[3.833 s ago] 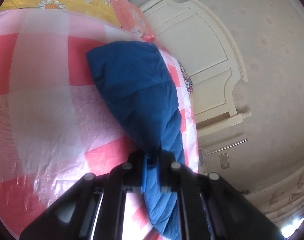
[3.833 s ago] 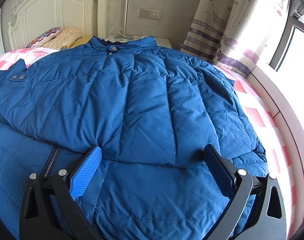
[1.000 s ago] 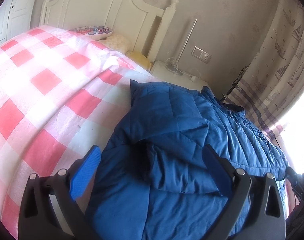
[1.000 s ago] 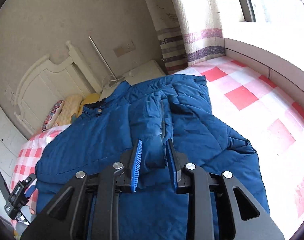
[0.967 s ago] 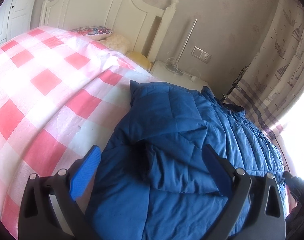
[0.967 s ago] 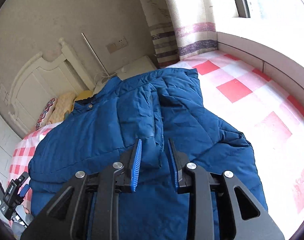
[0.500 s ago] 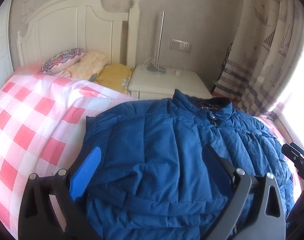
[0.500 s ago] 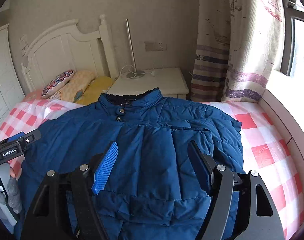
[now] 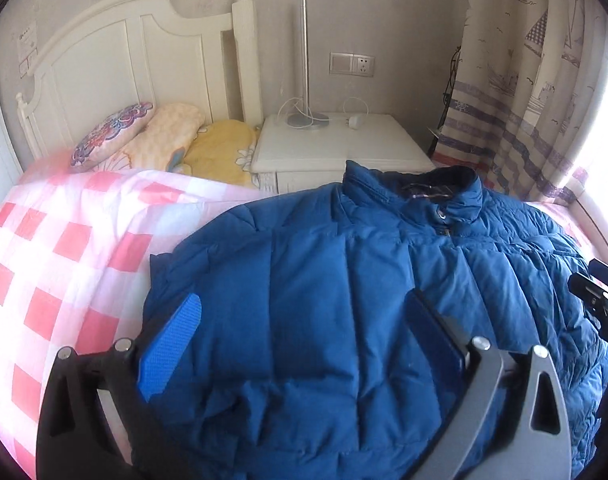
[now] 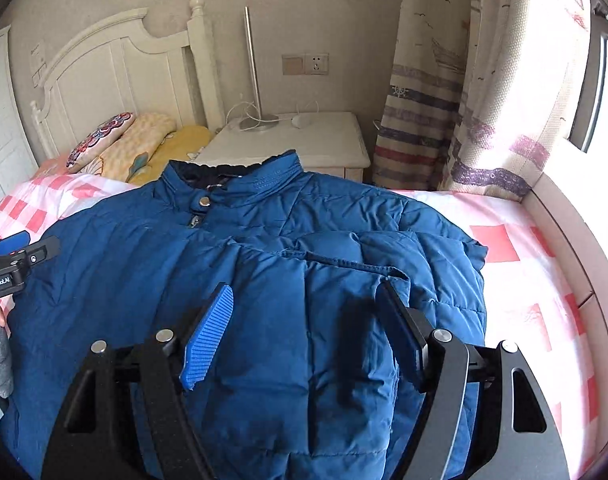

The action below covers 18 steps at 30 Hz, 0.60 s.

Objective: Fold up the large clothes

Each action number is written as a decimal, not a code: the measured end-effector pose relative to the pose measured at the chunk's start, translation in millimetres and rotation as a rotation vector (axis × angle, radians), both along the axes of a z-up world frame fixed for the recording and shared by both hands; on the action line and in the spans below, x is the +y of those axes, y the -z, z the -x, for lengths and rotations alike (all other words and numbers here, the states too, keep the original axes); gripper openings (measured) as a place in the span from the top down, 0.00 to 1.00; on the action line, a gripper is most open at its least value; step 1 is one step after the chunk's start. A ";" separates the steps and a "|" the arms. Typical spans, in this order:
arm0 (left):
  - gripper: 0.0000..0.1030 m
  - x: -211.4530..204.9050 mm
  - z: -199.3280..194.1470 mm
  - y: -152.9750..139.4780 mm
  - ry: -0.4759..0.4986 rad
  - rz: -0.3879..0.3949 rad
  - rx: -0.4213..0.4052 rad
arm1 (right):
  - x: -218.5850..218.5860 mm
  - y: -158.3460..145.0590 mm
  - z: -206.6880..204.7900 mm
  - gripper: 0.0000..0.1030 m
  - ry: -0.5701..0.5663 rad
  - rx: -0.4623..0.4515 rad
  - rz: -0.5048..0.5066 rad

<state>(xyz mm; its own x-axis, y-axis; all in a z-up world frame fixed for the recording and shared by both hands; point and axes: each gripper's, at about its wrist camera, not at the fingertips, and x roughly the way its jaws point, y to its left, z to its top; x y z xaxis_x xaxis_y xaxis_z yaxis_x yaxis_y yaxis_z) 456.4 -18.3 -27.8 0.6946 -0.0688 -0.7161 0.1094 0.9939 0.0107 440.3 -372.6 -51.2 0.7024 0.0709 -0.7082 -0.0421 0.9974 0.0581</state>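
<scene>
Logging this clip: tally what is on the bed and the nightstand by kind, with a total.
Blue padded jacket: 1
Pillows or cushions at the headboard, patterned, cream, yellow: 3
Lamp with a slim pole on the nightstand: 1
Small white item beside the lamp base: 1
Total: 6

jacket point(image 10: 288, 280) fills bed point(image 10: 519, 264), nightstand point(image 10: 304, 140) behind

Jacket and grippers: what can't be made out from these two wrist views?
- Jacket hem: cut off by the bottom edge and hidden behind the right gripper and left gripper.
- Jacket zipper below the collar snap: covered by folded-in fabric, right wrist view.
- Paper on the headboard: print too small.
- Bed foot: out of frame.
</scene>
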 end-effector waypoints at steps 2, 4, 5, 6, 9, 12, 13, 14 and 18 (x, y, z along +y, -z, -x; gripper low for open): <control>0.02 -1.2 -22.9 21.2 -0.020 -0.021 0.079 | -3.1 19.7 -12.8 0.28 -0.019 0.061 -0.008; 0.01 -0.6 -30.0 43.6 -0.001 -0.030 0.086 | -2.5 23.7 -9.3 0.28 -0.032 0.042 -0.011; 0.01 -1.3 -26.7 44.9 0.006 -0.038 0.058 | -2.7 23.6 -8.0 0.28 -0.034 0.038 -0.010; 0.01 -1.5 -25.4 44.0 0.002 -0.041 0.051 | -3.0 24.5 -6.8 0.28 -0.035 0.033 -0.014; 0.01 -1.7 -25.9 44.4 0.000 -0.047 0.046 | -6.1 23.9 -6.6 0.28 -0.033 0.032 -0.038; 0.01 -1.3 -24.5 44.1 -0.002 -0.045 0.043 | -4.3 15.9 3.1 0.28 -0.013 0.021 -0.024; 0.01 -1.0 -21.9 42.5 -0.008 -0.051 0.039 | -3.4 10.6 10.4 0.28 0.000 0.008 -0.020; 0.02 -0.8 -16.1 39.7 -0.014 -0.055 0.032 | -2.4 3.8 20.6 0.27 0.011 -0.019 -0.019; 0.02 -7.6 32.7 19.0 0.047 -0.047 -0.028 | 10.2 -14.2 61.5 0.24 -0.043 -0.104 -0.012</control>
